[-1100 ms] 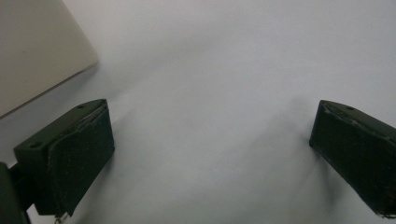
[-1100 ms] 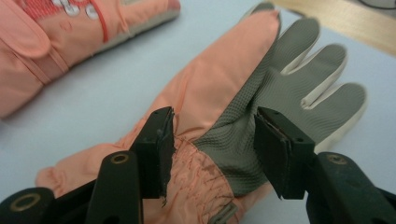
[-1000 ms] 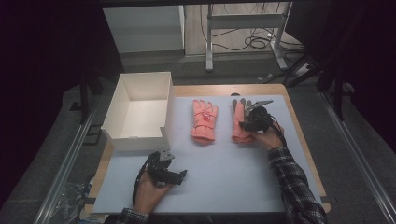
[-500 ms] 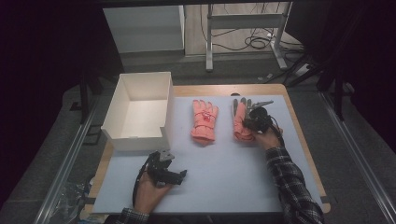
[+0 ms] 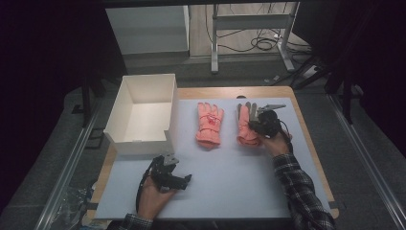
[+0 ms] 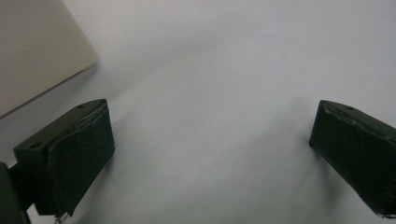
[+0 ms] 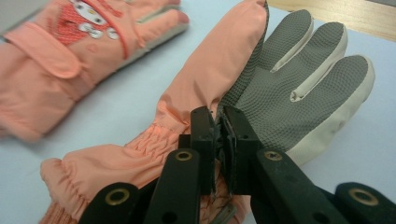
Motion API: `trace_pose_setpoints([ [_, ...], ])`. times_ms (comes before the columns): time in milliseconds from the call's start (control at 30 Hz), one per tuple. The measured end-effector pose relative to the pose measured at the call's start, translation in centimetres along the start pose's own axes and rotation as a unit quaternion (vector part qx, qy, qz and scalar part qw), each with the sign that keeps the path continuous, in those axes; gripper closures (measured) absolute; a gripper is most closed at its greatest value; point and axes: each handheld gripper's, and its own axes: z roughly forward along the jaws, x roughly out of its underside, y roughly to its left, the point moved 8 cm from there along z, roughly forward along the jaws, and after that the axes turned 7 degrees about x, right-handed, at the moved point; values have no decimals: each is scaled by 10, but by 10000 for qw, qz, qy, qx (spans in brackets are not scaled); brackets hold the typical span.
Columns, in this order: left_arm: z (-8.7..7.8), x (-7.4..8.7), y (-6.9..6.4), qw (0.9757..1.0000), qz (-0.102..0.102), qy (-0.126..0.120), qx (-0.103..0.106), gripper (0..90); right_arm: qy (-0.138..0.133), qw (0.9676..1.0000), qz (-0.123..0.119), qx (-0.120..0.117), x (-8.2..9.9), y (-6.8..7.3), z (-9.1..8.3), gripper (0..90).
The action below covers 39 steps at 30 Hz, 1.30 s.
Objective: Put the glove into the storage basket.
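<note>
Two salmon-pink padded winter gloves lay side by side on the pale grey mat [image 5: 239, 177] that covered the wooden table, both towards its far edge. One, the pink glove with a small white-and-red emblem on its back [image 5: 209, 124], lay back up near the middle of that edge, clear of either hand. Just to its right was the pink glove with a grey textured palm and off-white finger edging [image 5: 245, 125], turned partly palm up, its fingers pointing to the far edge. The right gripper [image 5: 257, 125] was on this glove: in the right gripper view its black jaws had just been closing and stood nearly together, pinching a fold of fabric [image 7: 217, 122] where the pink back met the grey palm, near the ribbed cuff. An open white cardboard box [image 5: 139, 115] stood at the far left corner, partly overhanging the mat. The left gripper [image 5: 184, 178] rested in the person's hand near the front left corner, well apart from both gloves; the left gripper view showed its jaws spread wide over bare mat, with nothing between them and a corner of the box beside.
</note>
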Motion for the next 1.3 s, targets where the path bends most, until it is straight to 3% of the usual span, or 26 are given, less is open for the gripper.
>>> trace_pose_setpoints([
  [300, 0, 0, 0, 10000, -7, -3, -2, 0, -260, 9994, -27, -216, -3, 31, -34, 834],
  [600, 0, 0, 0, 10000, 4, 7, -6, 0, -359, 9986, -156, -356, 12, 66, -58, 834],
  [967, 0, 0, 0, 10000, 14, 8, -12, 0, -395, 9983, -68, -425, 36, 90, -61, 835],
  [1200, 0, 0, 0, 10000, 2, 7, -6, 0, -191, 9986, -69, -495, 53, 97, -48, 825],
  [1300, 0, 0, 0, 10000, 1, 6, -6, 0, -184, 9985, -118, -505, 56, 97, -46, 769],
])
